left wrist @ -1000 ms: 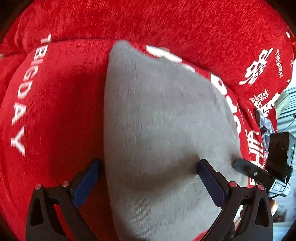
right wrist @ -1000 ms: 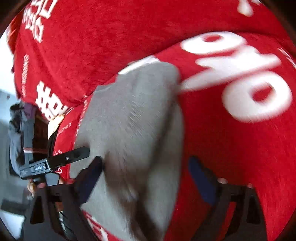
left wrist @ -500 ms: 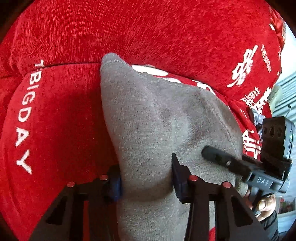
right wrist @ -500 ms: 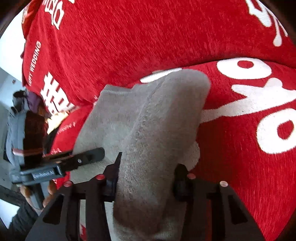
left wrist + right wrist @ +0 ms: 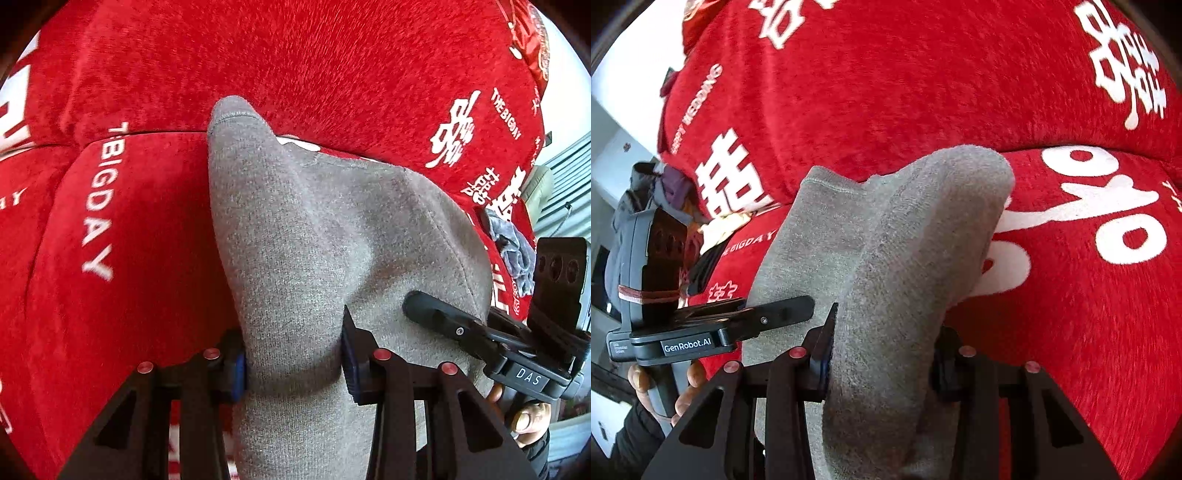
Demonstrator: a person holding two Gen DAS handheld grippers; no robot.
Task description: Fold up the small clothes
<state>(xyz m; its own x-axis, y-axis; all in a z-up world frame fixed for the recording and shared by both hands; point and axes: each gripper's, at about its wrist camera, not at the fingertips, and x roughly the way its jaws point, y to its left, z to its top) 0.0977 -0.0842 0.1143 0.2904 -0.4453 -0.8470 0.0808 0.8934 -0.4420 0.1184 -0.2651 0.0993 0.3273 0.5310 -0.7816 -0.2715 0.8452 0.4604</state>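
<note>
A grey knitted garment (image 5: 306, 240) lies on a red sofa cover. My left gripper (image 5: 293, 365) is shut on its near left edge, with the cloth bunched between the blue pads. My right gripper (image 5: 881, 360) is shut on the near right edge of the same grey garment (image 5: 905, 258), and the cloth rises in a ridge from the jaws. Each gripper shows in the other's view: the right one in the left wrist view (image 5: 461, 332), the left one in the right wrist view (image 5: 746, 325).
The red plush sofa cover (image 5: 295, 55) with white lettering fills both views, its backrest rising just behind the garment. A small pile of grey and dark cloth (image 5: 513, 243) lies on the seat at the right end; it also shows in the right wrist view (image 5: 672, 184).
Both grippers closed from open onto the near edge of the grey garment one second ago and lifted it slightly. The cloth now bunches into ridges.
</note>
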